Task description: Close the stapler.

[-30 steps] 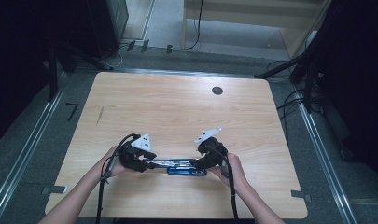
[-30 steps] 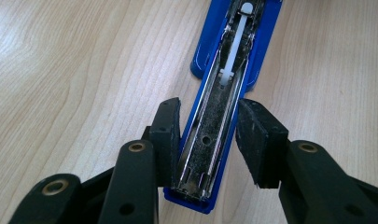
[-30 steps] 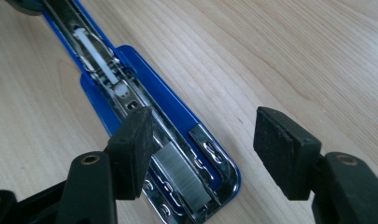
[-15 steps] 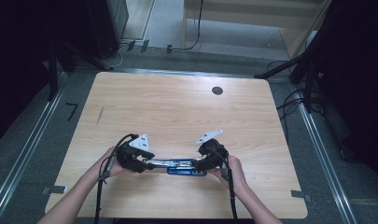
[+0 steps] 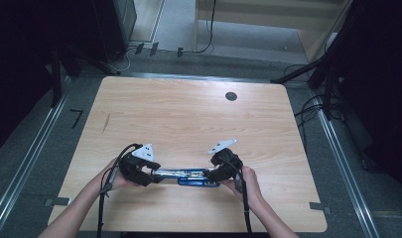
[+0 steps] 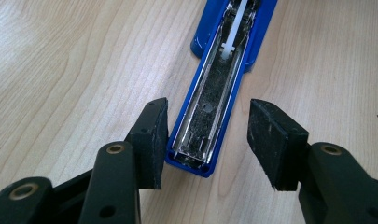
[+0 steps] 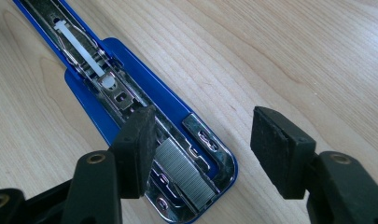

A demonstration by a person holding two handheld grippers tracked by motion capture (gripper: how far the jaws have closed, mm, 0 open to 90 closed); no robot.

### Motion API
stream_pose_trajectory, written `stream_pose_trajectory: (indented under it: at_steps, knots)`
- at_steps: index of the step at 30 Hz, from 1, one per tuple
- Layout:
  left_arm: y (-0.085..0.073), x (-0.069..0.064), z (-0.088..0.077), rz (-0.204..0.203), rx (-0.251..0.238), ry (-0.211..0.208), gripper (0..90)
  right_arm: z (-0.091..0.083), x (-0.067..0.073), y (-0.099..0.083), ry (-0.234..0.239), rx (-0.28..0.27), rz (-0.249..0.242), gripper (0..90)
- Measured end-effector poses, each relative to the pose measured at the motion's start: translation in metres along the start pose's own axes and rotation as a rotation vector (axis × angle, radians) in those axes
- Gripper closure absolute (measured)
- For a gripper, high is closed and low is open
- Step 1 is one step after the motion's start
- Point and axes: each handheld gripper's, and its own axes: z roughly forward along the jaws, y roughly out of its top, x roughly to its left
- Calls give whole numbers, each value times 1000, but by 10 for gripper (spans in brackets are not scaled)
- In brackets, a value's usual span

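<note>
Near the front edge of the wooden desk [image 5: 188, 119], a blue stapler [image 5: 191, 176] lies opened out flat, with a strip of staples [image 7: 184, 175] showing in its metal channel. Left tongs [image 6: 207, 135] straddle one end with jaws spread, having just been opening; one pad touches the stapler's side, the other stands clear. Right tongs [image 7: 203, 149] stand spread over the other end, pinching nothing.
</note>
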Motion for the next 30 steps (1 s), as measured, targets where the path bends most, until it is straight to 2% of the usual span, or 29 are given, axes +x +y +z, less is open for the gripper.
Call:
stream_pose_trajectory:
  at_steps: [5, 11, 15, 17, 19, 20, 24, 26, 30]
  knots:
    - [-1, 0, -1, -7, -8, -4, 485, 0, 0, 0, 0, -5, -7, 423]
    - [-1, -1, -5, 0, 35, 14, 486, 0, 0, 0, -2, -4, -4, 424]
    - [0, -1, -3, 0, 46, 22, 486, 0, 0, -1, -5, -8, -3, 426]
    - [1, -3, 0, 19, 74, 44, 488, 0, 0, -1, -4, -10, -2, 427]
    - [1, -4, 2, 30, 82, 48, 488, 0, 1, -1, -7, -12, -1, 431]
    - [2, -4, 3, 30, 81, 60, 495, 0, 1, -1, -8, -12, -1, 431]
    - [1, -3, 7, 33, 94, 66, 568, 0, 1, -2, -7, -14, 3, 431]
    - [1, -2, 10, 43, 105, 64, 574, 0, 1, -2, -5, -17, 3, 430]
    - [0, -2, 10, 55, 96, 61, 586, 0, 0, -2, -3, -20, 2, 431]
